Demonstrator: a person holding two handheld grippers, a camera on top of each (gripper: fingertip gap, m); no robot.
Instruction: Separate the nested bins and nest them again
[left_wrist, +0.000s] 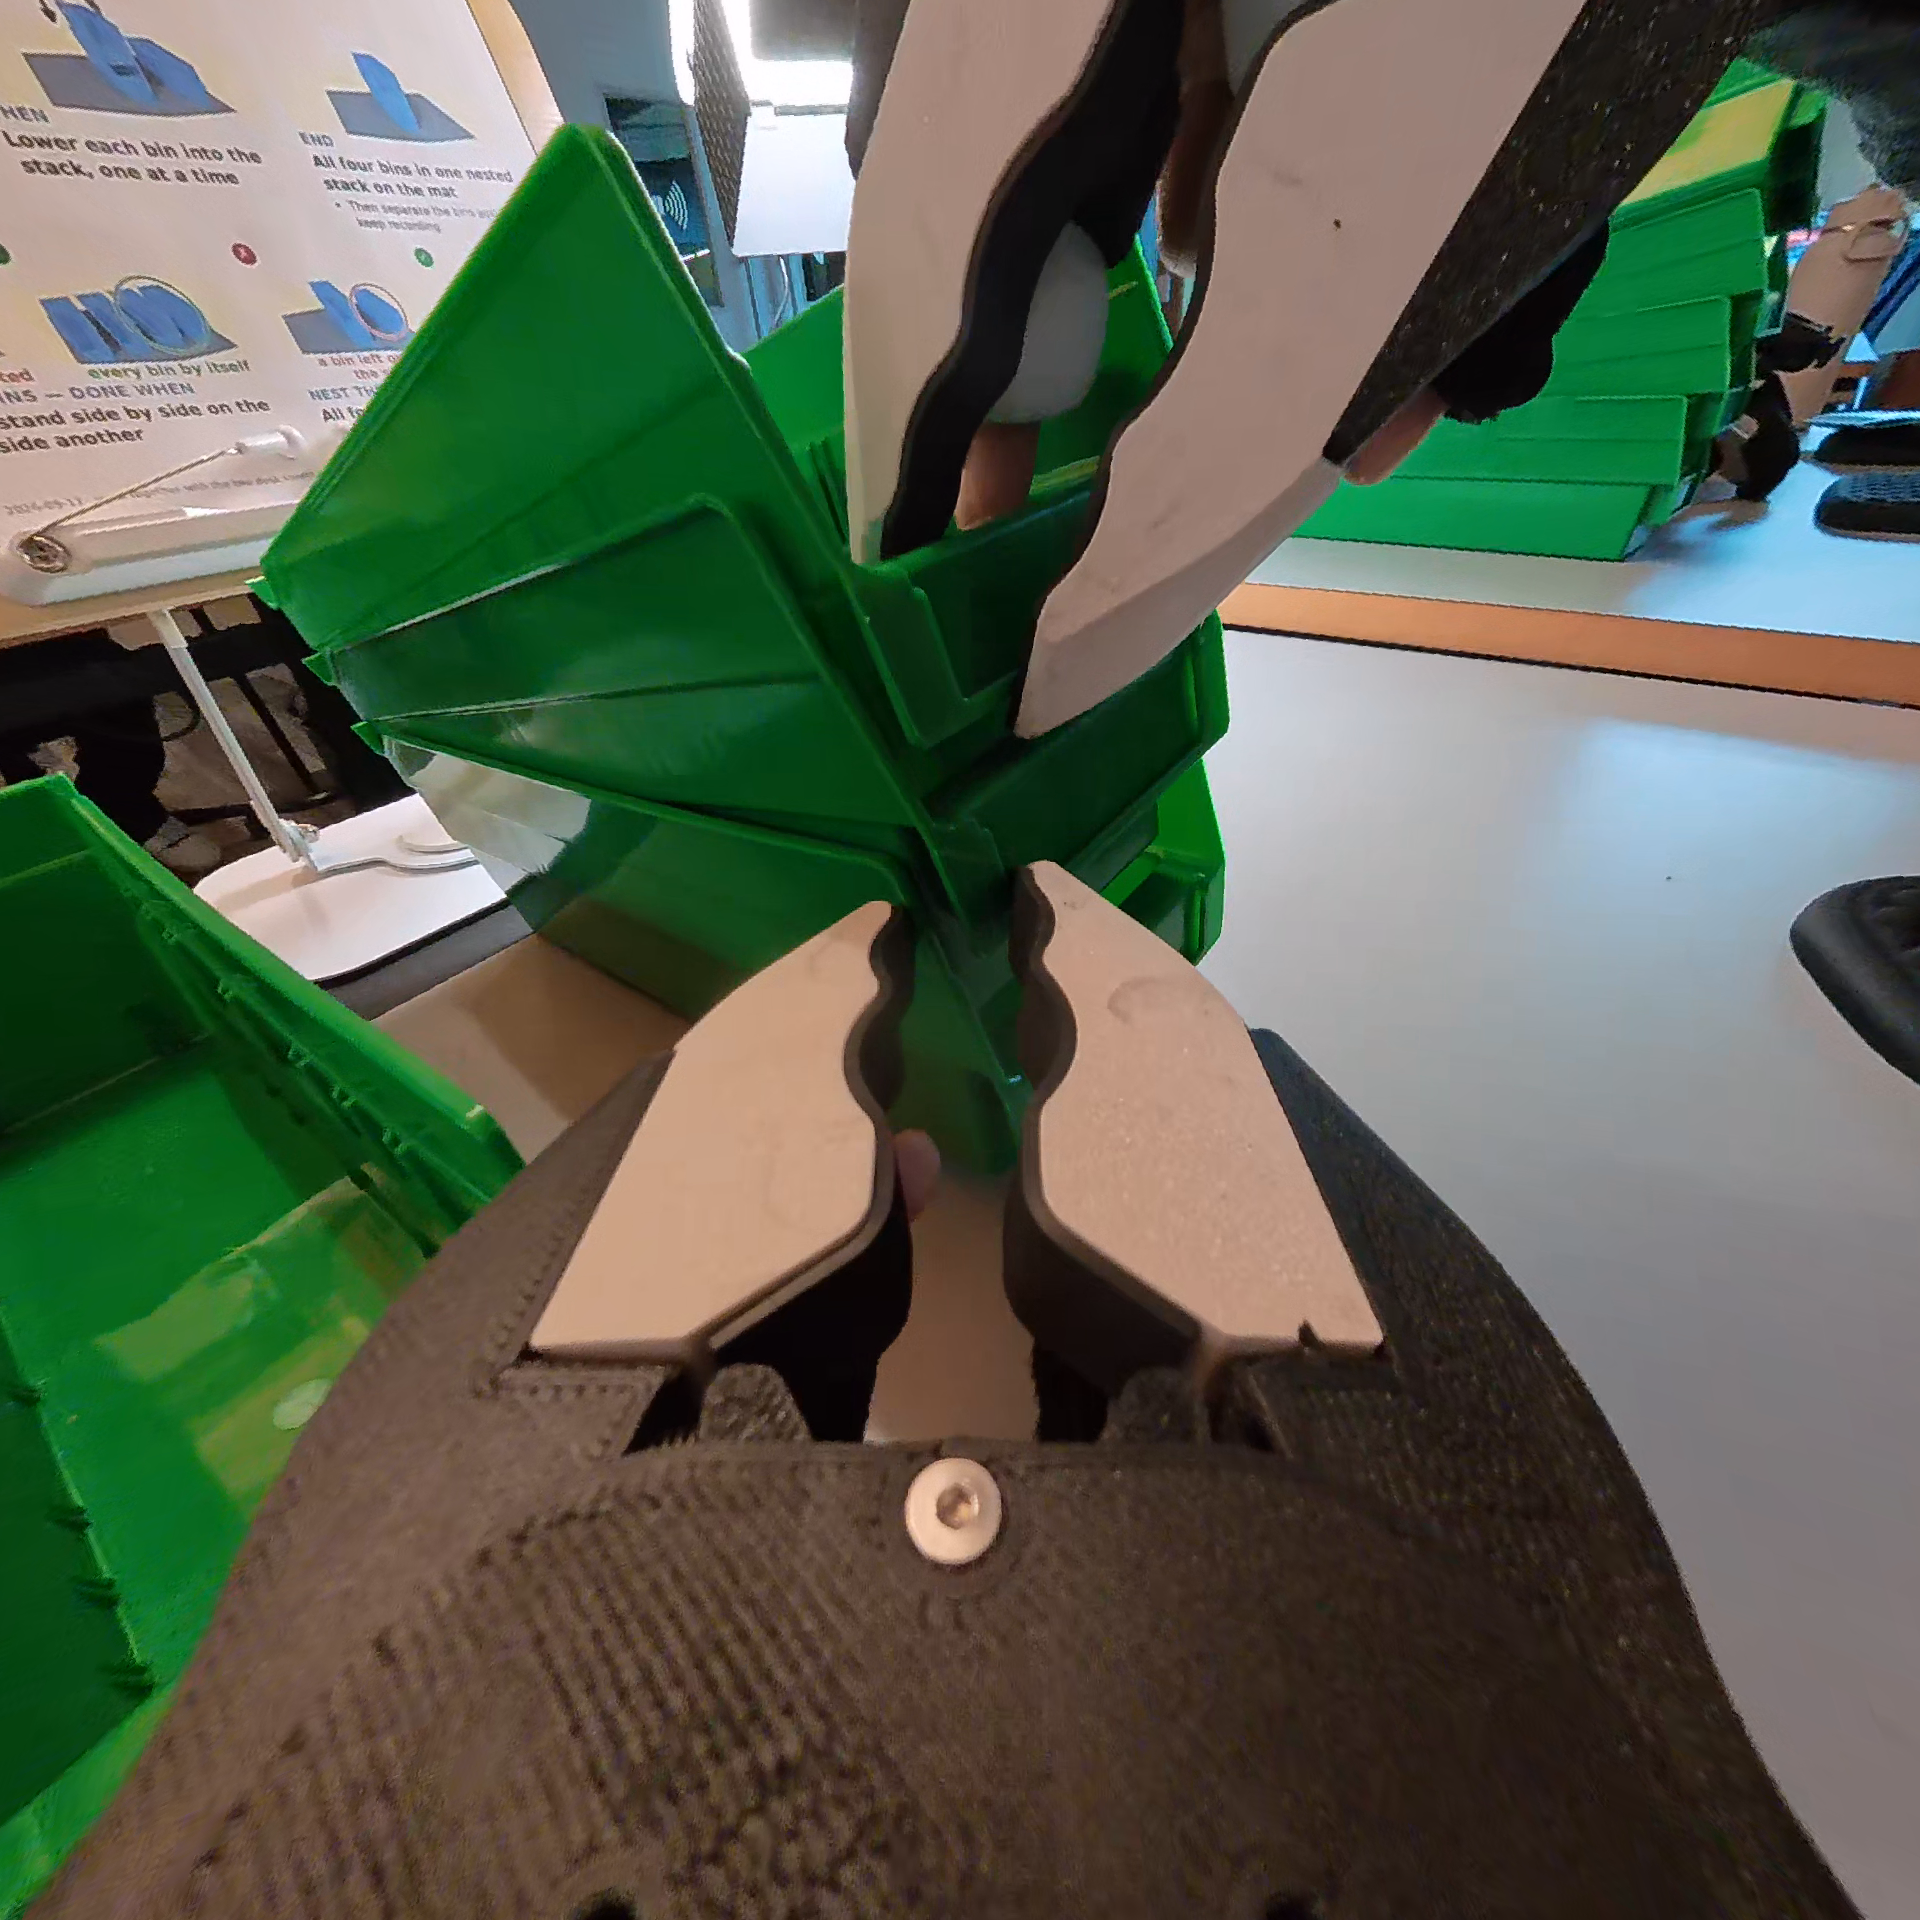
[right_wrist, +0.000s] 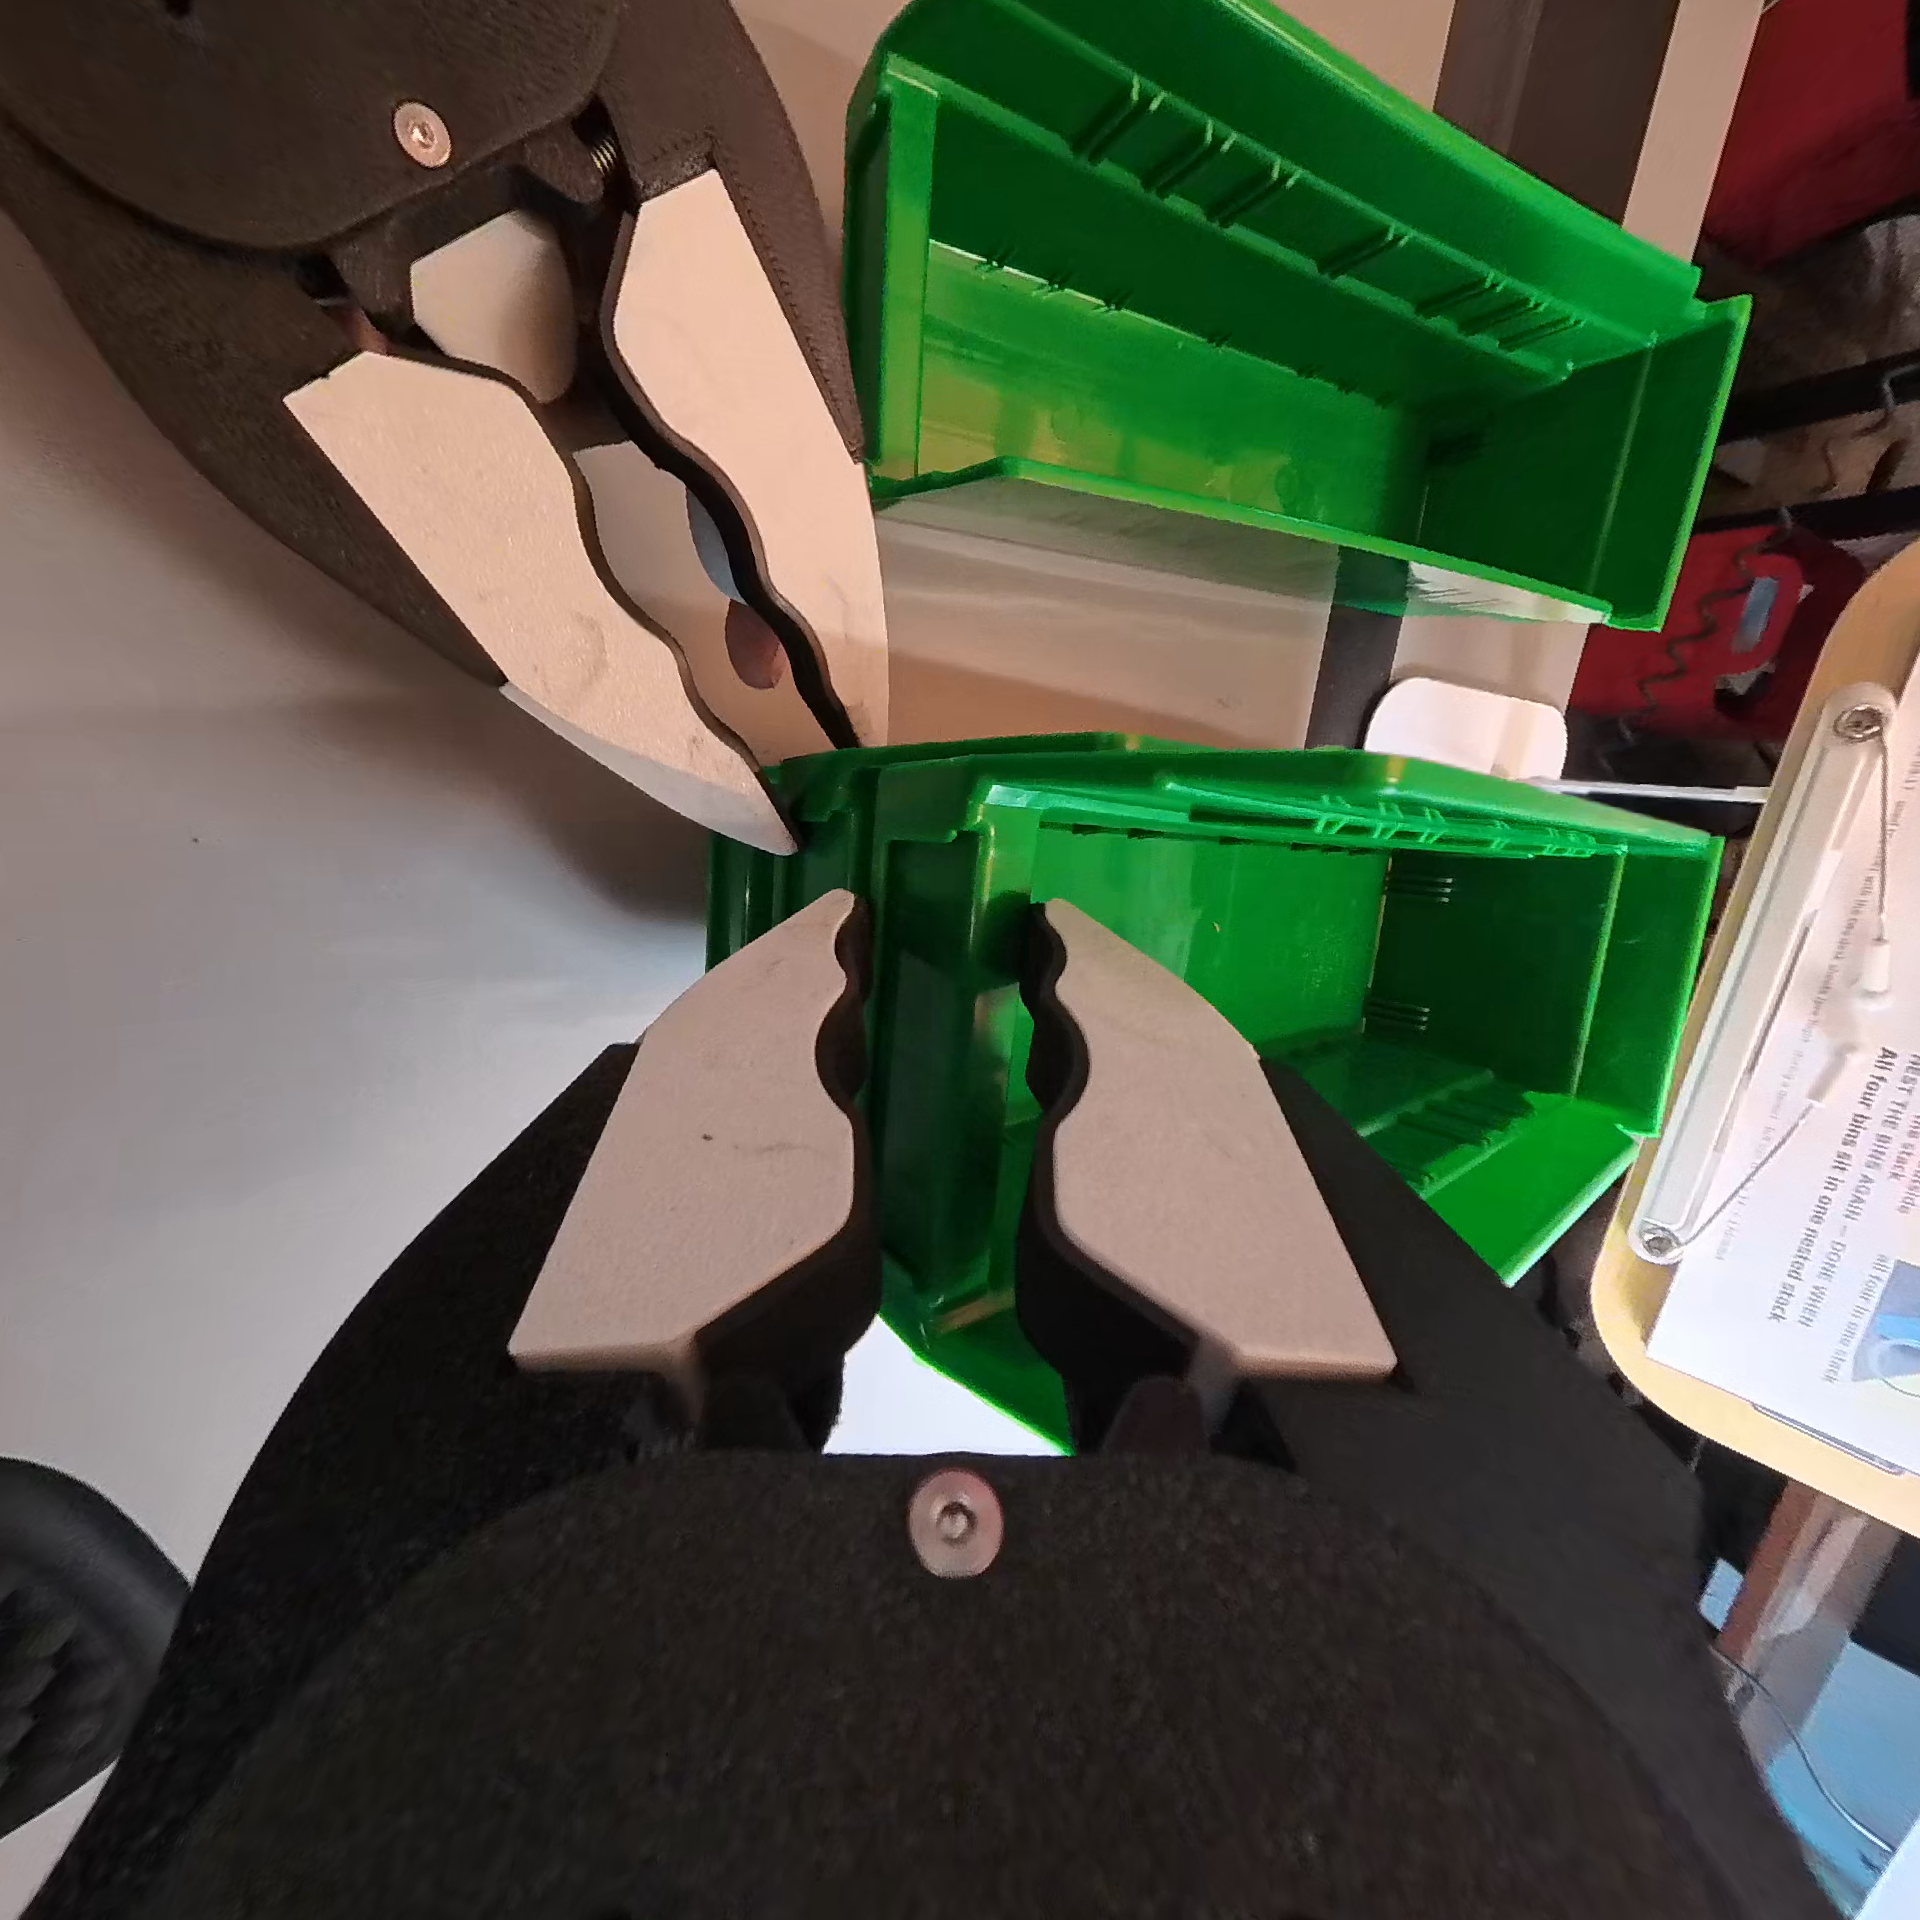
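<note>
A nested stack of green bins (left_wrist: 1091, 800) stands on the white table. Its top bin (left_wrist: 582, 416) is tilted up out of the stack. My right gripper (left_wrist: 966, 634) comes down from above and is shut on that bin's front wall, one finger inside and one outside. In the right wrist view the right gripper (right_wrist: 945, 909) straddles the same wall, and the top bin's inside (right_wrist: 1299, 987) shows. My left gripper (left_wrist: 956, 894) is shut on the corner rim of the lower bins, and it shows top left in the right wrist view (right_wrist: 816, 790). A separate green bin (left_wrist: 156, 1195) lies to the left (right_wrist: 1195, 312).
An instruction sheet on a clip stand (left_wrist: 156, 260) stands behind the bins (right_wrist: 1787, 1091). More green bins (left_wrist: 1558, 447) are piled on a far table. A black padded object (left_wrist: 1860, 956) lies at the right edge. The white table top (left_wrist: 1507, 1039) stretches to the right. The gap from one gripper's tips to the other's is roughly 4 cm.
</note>
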